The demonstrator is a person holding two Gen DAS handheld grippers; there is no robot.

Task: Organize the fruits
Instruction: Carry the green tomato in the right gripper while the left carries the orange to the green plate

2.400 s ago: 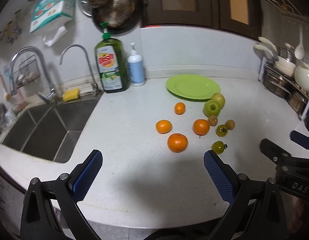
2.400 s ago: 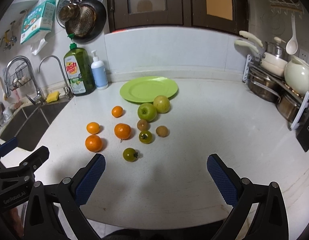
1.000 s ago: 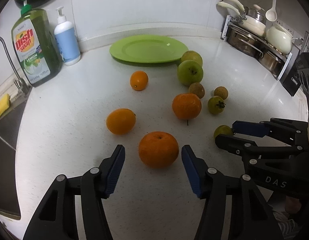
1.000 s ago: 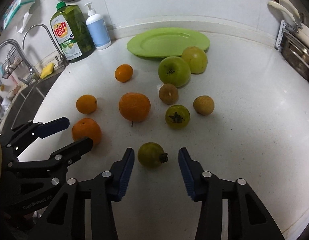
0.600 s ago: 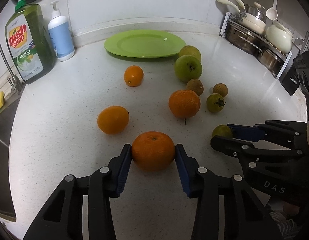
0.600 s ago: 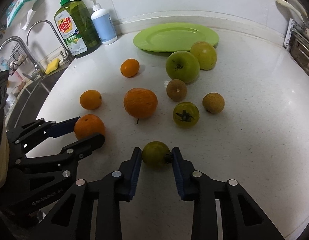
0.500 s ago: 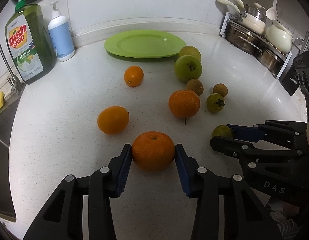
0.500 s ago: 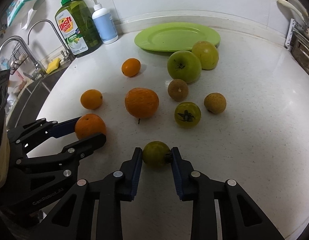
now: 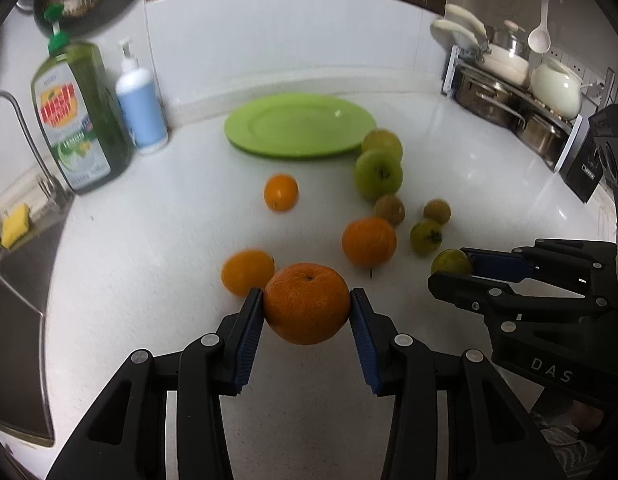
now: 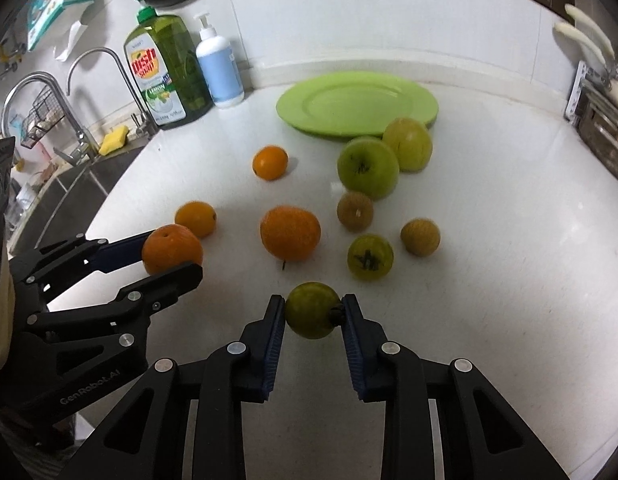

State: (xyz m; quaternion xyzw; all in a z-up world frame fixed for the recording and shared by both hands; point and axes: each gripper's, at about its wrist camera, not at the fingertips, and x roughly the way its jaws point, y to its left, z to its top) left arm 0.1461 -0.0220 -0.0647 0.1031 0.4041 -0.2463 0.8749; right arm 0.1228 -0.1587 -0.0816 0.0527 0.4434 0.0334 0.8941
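My left gripper (image 9: pixel 307 312) is shut on a large orange (image 9: pixel 307 303) and holds it a little above the white counter; it also shows in the right wrist view (image 10: pixel 171 249). My right gripper (image 10: pixel 313 316) is shut on a small green fruit (image 10: pixel 312 315), also lifted; it shows at the right of the left wrist view (image 9: pixel 451 263). An empty green plate (image 10: pixel 357 104) lies at the back. Loose oranges (image 10: pixel 289 233), green apples (image 10: pixel 368 168), small brown fruits (image 10: pixel 355 211) and a green fruit (image 10: pixel 370 257) lie between.
A green dish-soap bottle (image 10: pixel 167 70) and a blue pump bottle (image 10: pixel 219 68) stand at the back left. The sink (image 9: pixel 13 280) with taps is at the left. Pots on a rack (image 9: pixel 509 84) stand at the back right.
Both grippers closed on their fruits about half a second ago. Now both have lifted them off the counter and moved slightly forward.
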